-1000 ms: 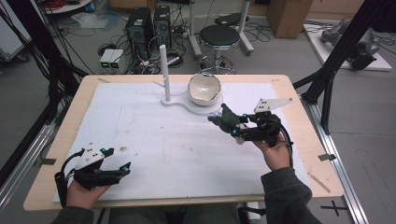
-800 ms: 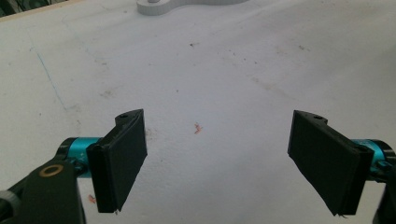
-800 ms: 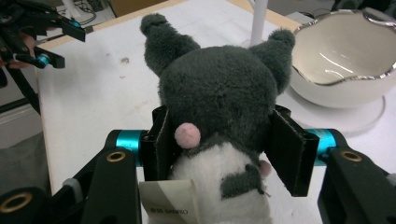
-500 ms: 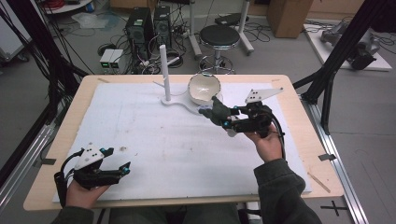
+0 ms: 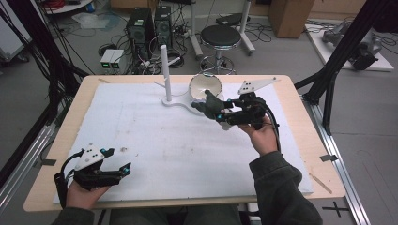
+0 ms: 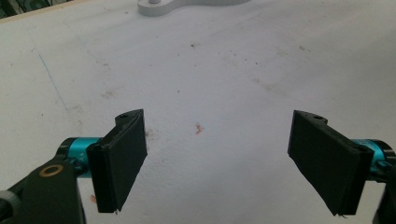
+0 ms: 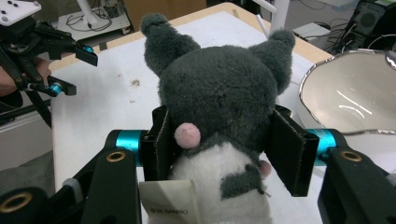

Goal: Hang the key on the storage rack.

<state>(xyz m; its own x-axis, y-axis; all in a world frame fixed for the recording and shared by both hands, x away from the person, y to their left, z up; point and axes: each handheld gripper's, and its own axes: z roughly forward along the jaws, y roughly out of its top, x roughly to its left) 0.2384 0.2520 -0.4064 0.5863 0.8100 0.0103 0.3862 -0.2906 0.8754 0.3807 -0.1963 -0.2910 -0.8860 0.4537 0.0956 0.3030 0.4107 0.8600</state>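
— White padding covers the table [image 5: 141, 136]; where does the bowl [image 5: 205, 86] lie from the plush toy [image 5: 210, 104]?
— Just beyond it, toward the far edge. The right gripper [image 5: 217, 110], jaws clamped on the toy's body, is far nearer; the left gripper [image 5: 123, 171] rests apart, jaws spread, holding nothing.

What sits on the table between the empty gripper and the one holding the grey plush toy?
Nothing stands there: in the high view only bare, lightly stained white table cover stretches from the left gripper to the right gripper clamping the grey plush toy.
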